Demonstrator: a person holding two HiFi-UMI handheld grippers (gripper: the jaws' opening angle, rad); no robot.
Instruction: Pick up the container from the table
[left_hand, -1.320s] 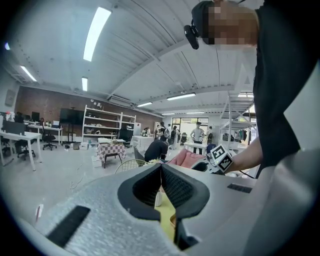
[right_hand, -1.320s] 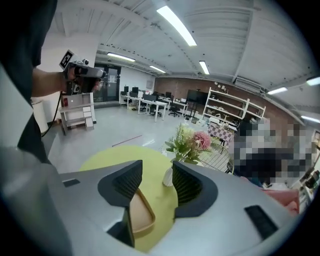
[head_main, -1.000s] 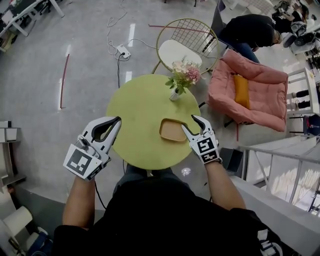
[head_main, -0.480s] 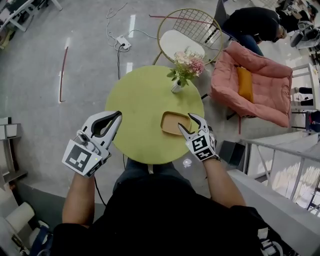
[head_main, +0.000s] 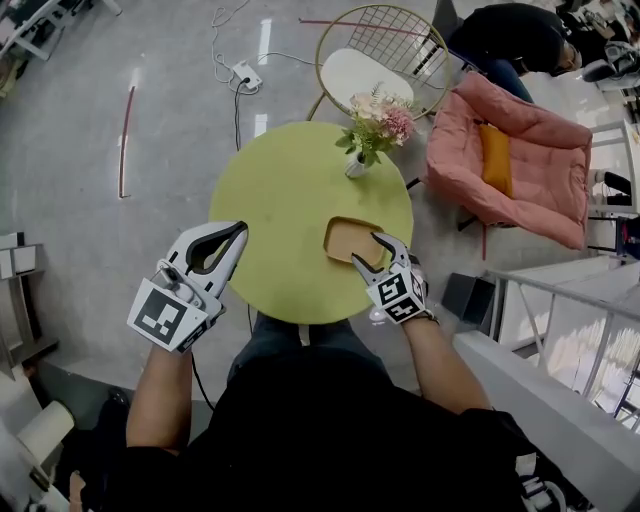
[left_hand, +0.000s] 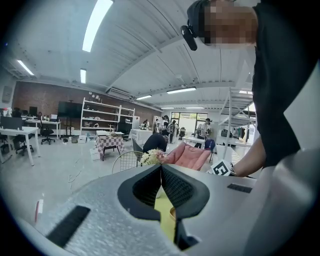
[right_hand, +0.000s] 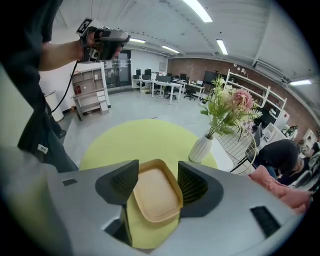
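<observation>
The container (head_main: 350, 238), a shallow tan tray with rounded corners, lies on the right half of the round yellow-green table (head_main: 285, 215). My right gripper (head_main: 366, 251) hangs just over its near right corner, pointing steeply down. Its jaws are open and have just been opening. In the right gripper view the container (right_hand: 156, 196) shows between and below the gripper's (right_hand: 157, 172) two black pads, with no pad pressing on it. My left gripper (head_main: 238, 231) is shut and empty off the table's left edge. In the left gripper view its tips (left_hand: 160, 169) meet.
A white vase of pink flowers (head_main: 358, 160) stands on the table's far side, beyond the container. Behind the table are a gold wire chair (head_main: 385, 60) and a pink armchair (head_main: 515, 165). A power strip (head_main: 244, 72) lies on the floor. A white railing (head_main: 560, 320) runs at the right.
My right gripper has sunk toward the container's near right corner and its jaws stand wider. The left gripper has hardly shifted.
</observation>
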